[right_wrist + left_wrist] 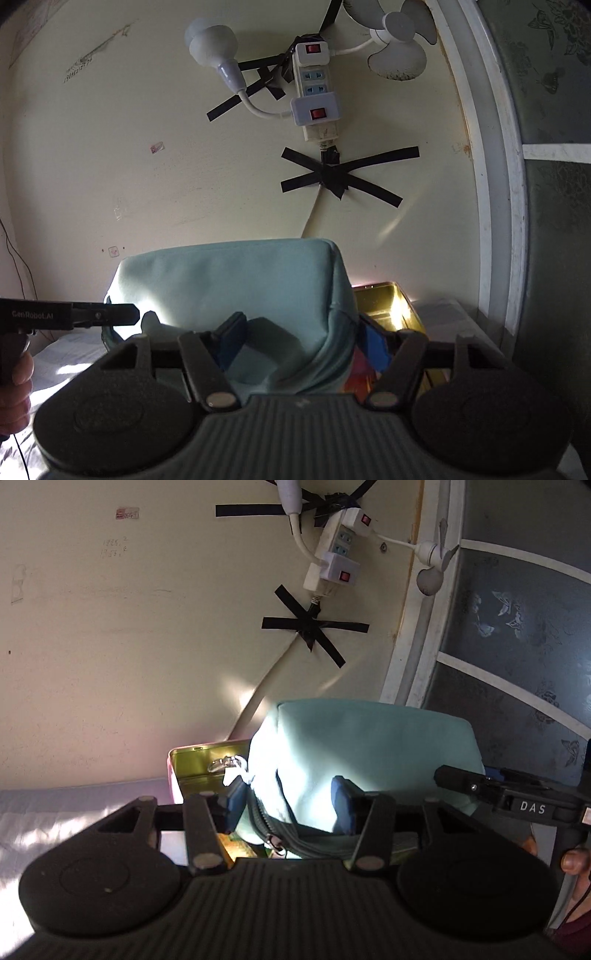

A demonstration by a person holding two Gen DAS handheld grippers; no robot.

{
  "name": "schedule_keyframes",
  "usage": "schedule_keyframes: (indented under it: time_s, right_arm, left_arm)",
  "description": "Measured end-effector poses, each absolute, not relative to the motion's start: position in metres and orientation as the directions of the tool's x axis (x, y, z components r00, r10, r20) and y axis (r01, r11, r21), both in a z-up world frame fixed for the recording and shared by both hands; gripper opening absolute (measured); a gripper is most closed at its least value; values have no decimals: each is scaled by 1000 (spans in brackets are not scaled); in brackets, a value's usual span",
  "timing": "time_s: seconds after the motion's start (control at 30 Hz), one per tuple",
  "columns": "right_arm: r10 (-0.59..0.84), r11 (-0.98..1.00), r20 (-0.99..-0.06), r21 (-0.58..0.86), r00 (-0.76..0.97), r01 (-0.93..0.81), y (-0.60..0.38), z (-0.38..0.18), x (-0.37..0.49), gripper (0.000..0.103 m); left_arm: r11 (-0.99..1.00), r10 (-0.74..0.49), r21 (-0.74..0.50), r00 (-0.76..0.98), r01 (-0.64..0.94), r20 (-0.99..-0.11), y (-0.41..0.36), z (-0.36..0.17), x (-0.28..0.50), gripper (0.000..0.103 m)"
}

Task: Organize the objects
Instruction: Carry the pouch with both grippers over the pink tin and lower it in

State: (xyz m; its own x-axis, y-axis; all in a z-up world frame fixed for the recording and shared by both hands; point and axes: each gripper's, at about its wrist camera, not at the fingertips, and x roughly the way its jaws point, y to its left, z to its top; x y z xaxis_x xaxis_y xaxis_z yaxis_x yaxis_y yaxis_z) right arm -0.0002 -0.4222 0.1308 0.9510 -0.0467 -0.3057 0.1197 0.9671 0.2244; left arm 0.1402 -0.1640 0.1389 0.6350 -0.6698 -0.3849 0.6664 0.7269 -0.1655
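A light teal zip pouch (369,746) hangs in the air, held at both ends. My left gripper (290,805) is shut on its zipper end, with blue pads pressing into the fabric on either side. The right gripper (454,779) reaches the pouch's far end from the right in the left wrist view. In the right wrist view, my right gripper (303,341) is shut on a fold of the pouch (229,280), and the left gripper (125,314) comes in from the left. An open gold tin (199,768) sits behind and below the pouch.
The cream wall ahead carries a taped power strip (314,92), a plug-in bulb (212,44) and a small fan (399,40). A window frame (495,184) stands to the right. A pale sheet (55,812) lies below. Colourful items (360,373) show under the pouch beside the tin (384,306).
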Motion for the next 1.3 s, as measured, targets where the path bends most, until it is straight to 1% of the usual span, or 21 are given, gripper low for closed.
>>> schedule_keyframes:
  time_s: [0.1,0.27,0.33,0.43,0.47,0.53,0.57,0.6,0.63,0.67,0.7,0.83,0.9,0.97,1.0,1.07,1.13,1.2,1.3]
  right_arm:
    - [-47,966,-351,223,935,133,-441,139,46,65]
    - [-23,953,-480,253,877,164,-469,128,120,65]
    - [-12,950,-532,258,847,175,-476,120,143,65]
    - [-9,960,-647,208,763,187,-476,103,176,67]
    - [-10,964,-662,193,749,183,-475,97,182,71]
    - [-12,967,-681,177,732,181,-474,90,190,74]
    - [-8,965,-689,186,725,188,-475,88,192,75]
    - [-1,961,-694,198,720,192,-477,87,193,79]
    - [11,957,-687,217,726,192,-479,86,192,81]
    - [12,955,-678,226,735,193,-480,86,190,85]
    - [0,952,-669,228,744,205,-481,87,187,87]
    - [-47,937,-610,246,791,246,-482,101,167,88]
    - [-82,943,-569,221,818,248,-475,111,148,88]
    - [-112,952,-533,184,839,244,-466,121,131,88]
    - [-118,957,-509,170,853,234,-459,124,118,88]
    - [-121,963,-454,163,883,215,-443,129,94,88]
    - [-127,965,-380,165,916,202,-426,133,64,91]
    - [-137,964,-303,179,943,198,-409,137,29,96]
    - [-167,952,-223,215,960,216,-387,138,-16,99]
  left_arm:
    - [745,-654,-180,647,643,-392,-183,138,175,51]
    - [770,-623,-201,645,606,-442,-206,121,230,51]
    - [779,-611,-210,637,591,-471,-213,111,250,51]
    - [798,-576,-219,604,562,-550,-225,91,276,52]
    - [803,-567,-224,593,552,-572,-228,83,283,53]
    - [812,-554,-245,564,530,-613,-231,70,292,55]
    - [814,-554,-279,539,509,-635,-229,64,296,55]
    - [808,-569,-312,524,499,-634,-225,63,299,55]
    - [803,-580,-327,525,499,-623,-221,64,298,56]
    - [800,-585,-330,533,501,-612,-216,67,296,59]
    - [806,-578,-315,547,502,-606,-213,70,291,60]
    - [816,-561,-255,609,518,-561,-199,90,267,61]
    - [823,-552,-231,636,519,-539,-192,102,257,63]
    - [837,-527,-179,675,517,-515,-187,114,235,66]
    - [841,-518,-152,691,520,-504,-185,119,224,67]
    - [834,-523,-104,718,542,-460,-181,126,194,77]
    - [821,-539,-72,727,567,-425,-175,130,163,82]
    - [814,-544,-46,732,579,-410,-177,127,143,82]
    - [816,-528,0,746,578,-405,-177,121,117,82]
